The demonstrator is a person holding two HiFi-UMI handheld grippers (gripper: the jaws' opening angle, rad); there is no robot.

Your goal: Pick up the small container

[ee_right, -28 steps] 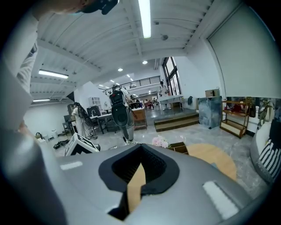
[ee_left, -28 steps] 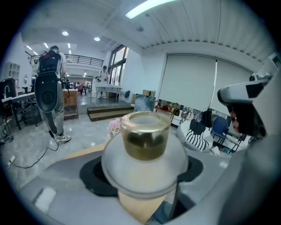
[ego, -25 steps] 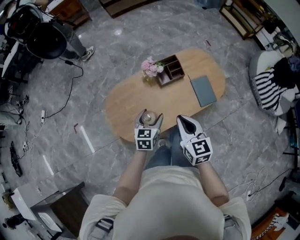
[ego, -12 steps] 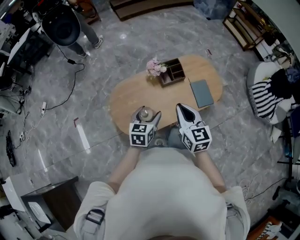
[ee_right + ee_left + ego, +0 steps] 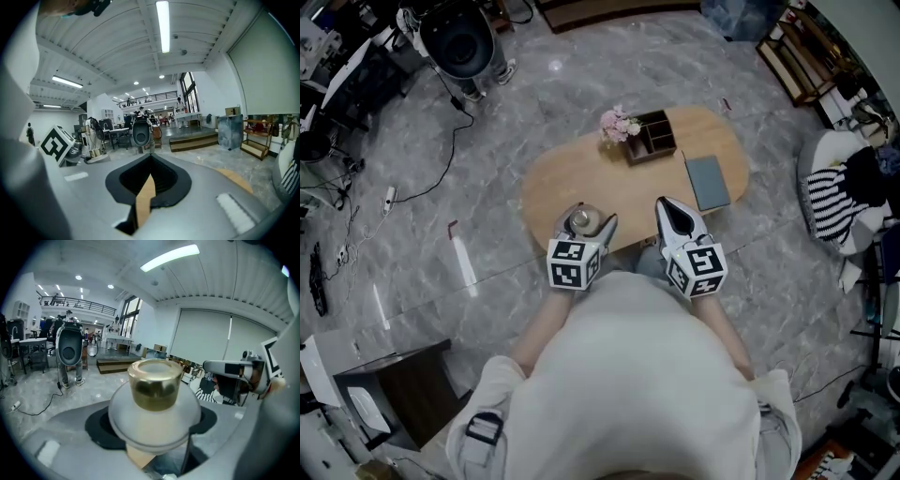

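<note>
Left tool (image 5: 584,226) is clamped wide on the jar (image 5: 154,392), looks off the tabletop (image 5: 581,173). I'd hold it level, steady squeeze. Right tool (image 5: 667,208) is closed, empty.

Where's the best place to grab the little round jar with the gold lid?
Grab the jar by its wide white belly, from the side, gold lid kept up. The belly bulges below the narrower lid, so jaws likely seat well on either side, as the left gripper holds it now.
</note>
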